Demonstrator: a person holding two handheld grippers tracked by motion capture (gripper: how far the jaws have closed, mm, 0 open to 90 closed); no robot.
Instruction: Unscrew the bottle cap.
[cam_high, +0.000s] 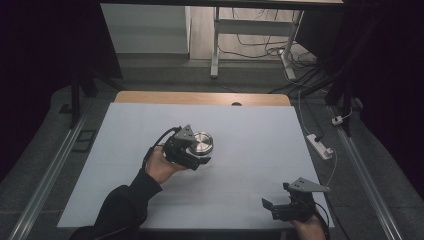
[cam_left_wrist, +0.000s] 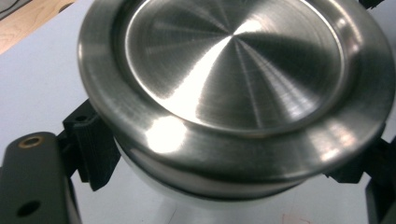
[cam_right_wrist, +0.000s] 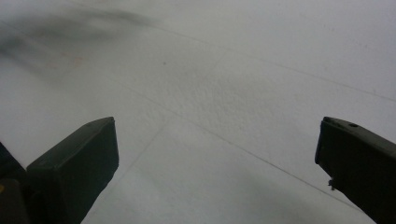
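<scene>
A round container with a brushed steel lid (cam_high: 202, 142) (cam_left_wrist: 233, 70) and a pale body is in the grip of my left gripper (cam_high: 199, 154), left of the mat's centre. In the left gripper view the black fingers (cam_left_wrist: 93, 144) press on the body from both sides, just under the lid's rim. I cannot tell whether the container rests on the mat or hangs just above it. My right gripper (cam_high: 276, 196) (cam_right_wrist: 217, 135) stands open near the front right corner of the mat, with nothing between its jaws.
A white mat (cam_high: 250, 130) covers the wooden table (cam_high: 200, 97), whose far edge shows bare. A white power strip (cam_high: 320, 146) and cables lie on the floor to the right. Desk legs (cam_high: 216, 45) stand beyond the table.
</scene>
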